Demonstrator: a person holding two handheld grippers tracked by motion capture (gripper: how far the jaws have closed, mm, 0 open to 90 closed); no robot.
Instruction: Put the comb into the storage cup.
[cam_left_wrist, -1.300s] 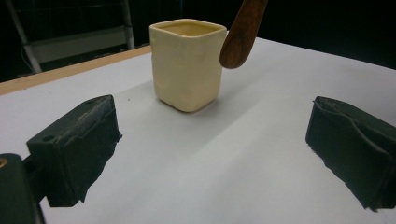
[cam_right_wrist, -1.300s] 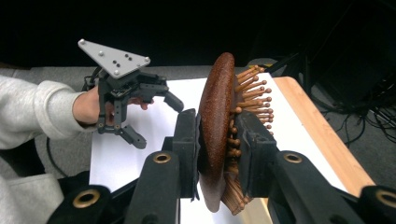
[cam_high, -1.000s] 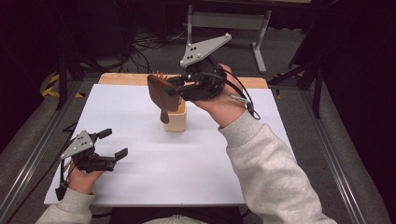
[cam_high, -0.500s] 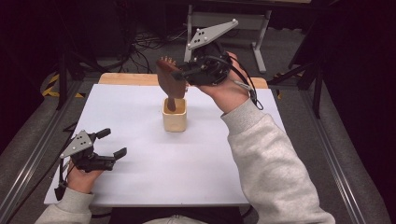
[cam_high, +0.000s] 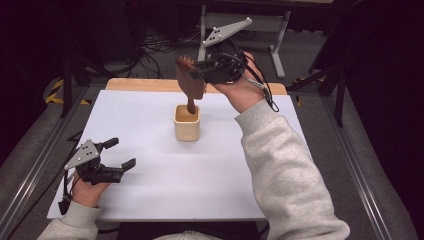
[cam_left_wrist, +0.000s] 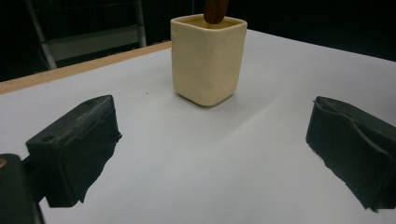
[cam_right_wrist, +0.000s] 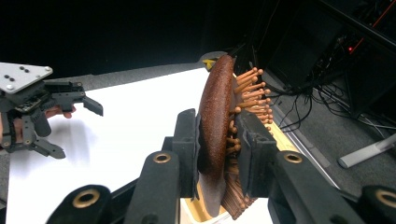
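Between the pads of my right tool (cam_right_wrist: 219, 154) sits a wooden hairbrush (cam_right_wrist: 217, 135), clamped across its oval head: one pad bears on the smooth brown back, the other among the round-tipped wooden pins. Below this tool the brush hangs handle-down, its handle end dipping into the mouth of a cream square cup (cam_high: 187, 122) that stands on the white worktop (cam_high: 150, 195). I judge the brush light and rigid; its polished back looks slippery, and the pins may flex or snap under side load, so a hold across the solid head, or on the handle neck, seems safest. The cup looks ceramic, hence breakable and liable to tip if the handle catches its rim. Well apart from the cup, my left tool (cam_high: 120, 154) rests low over the worktop with jaws spread wide and nothing between them, the cup ahead of it. No brand, label or legible writing is visible on brush, cup or tools.
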